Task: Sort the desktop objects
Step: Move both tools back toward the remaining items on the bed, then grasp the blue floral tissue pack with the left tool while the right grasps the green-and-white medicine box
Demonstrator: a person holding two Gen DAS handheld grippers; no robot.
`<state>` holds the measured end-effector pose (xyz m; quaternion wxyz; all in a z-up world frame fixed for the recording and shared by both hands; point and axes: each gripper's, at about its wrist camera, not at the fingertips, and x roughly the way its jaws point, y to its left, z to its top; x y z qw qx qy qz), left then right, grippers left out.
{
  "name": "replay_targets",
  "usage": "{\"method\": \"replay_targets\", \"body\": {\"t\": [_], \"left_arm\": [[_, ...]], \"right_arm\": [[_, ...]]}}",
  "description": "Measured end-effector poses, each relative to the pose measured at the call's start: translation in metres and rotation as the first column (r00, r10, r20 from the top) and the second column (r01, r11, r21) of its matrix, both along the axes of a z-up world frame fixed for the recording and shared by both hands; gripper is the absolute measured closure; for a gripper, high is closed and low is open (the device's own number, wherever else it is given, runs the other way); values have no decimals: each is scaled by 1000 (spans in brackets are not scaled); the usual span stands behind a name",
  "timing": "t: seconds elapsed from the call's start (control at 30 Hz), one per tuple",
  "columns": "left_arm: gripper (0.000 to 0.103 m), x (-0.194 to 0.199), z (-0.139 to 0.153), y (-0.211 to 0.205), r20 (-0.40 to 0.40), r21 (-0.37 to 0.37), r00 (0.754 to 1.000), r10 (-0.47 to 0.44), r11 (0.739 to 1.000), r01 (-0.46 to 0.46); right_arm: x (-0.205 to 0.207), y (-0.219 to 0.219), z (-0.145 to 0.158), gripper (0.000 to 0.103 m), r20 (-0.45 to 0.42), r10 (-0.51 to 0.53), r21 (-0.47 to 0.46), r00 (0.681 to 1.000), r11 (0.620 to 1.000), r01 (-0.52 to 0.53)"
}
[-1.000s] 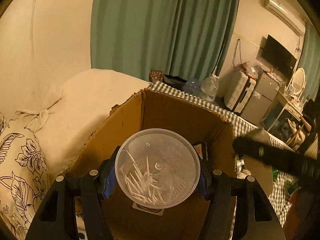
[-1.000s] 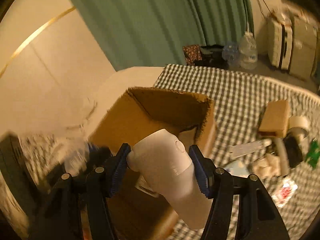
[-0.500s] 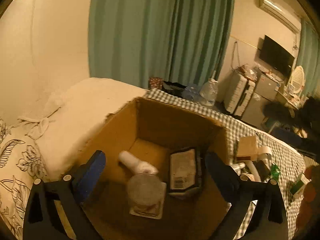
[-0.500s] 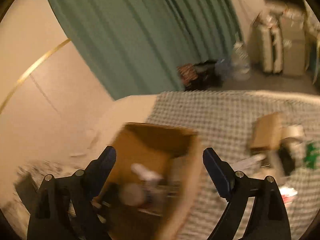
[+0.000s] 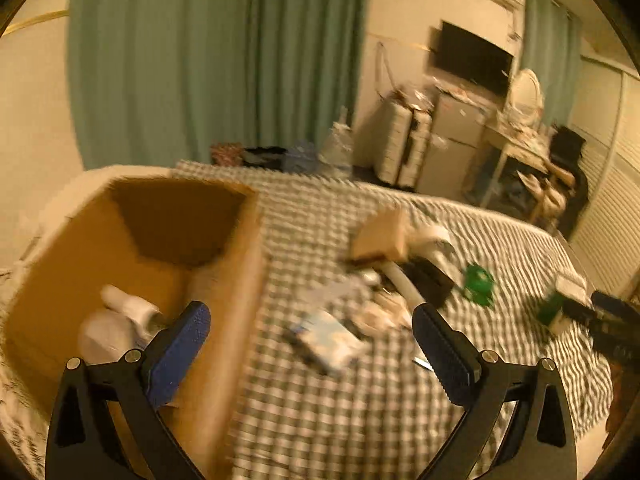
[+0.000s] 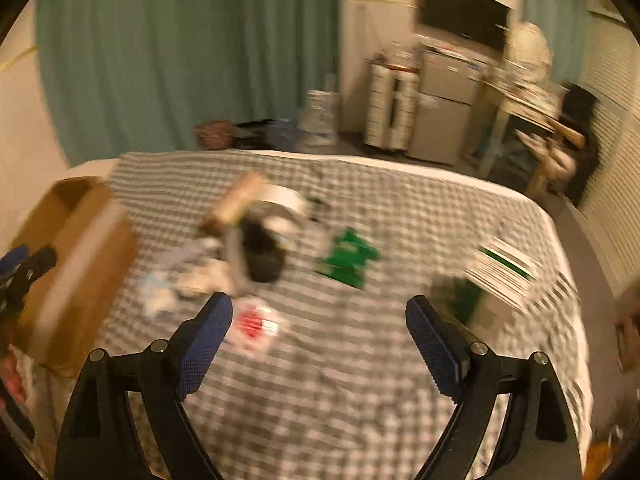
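Desktop clutter lies on the checked cloth ahead of my right gripper, whose fingers gape wide with nothing between them. My left gripper is spread just as wide and empty; its left finger overlaps the cardboard box, where white items lie.

The left tool pointed obliquely downward, its two blue-padded fingers spread wide with nothing between them. The right tool tilted down likewise, its blue pads set well apart and gripping nothing.
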<state>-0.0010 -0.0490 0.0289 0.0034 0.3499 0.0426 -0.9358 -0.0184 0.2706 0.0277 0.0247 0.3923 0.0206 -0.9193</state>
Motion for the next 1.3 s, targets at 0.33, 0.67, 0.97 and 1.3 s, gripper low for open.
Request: {"method": "replay_targets", "body": {"t": [0.33,0.67,0.97,1.3], "left_arm": [[0,-25,-63,52,144,-70,988,57,996,-48],[0,-50,-104,50,178,-142,968,175,978,-151],[0,-65,-124,30,214,-72,948,235,972,-224],[0,-73,-150,21,259,-28,931,257,966,-258]], "right_arm": [[-26,109,-2,6,2,-250,-96,968,964,249],[-56,130,-34,0,26,-407,-71,913,910,407],[-91,115,-64,1,-48,-513,140,857,846,514],[-107,107,-87,0,-34,-550,243,834,805,541]]}}
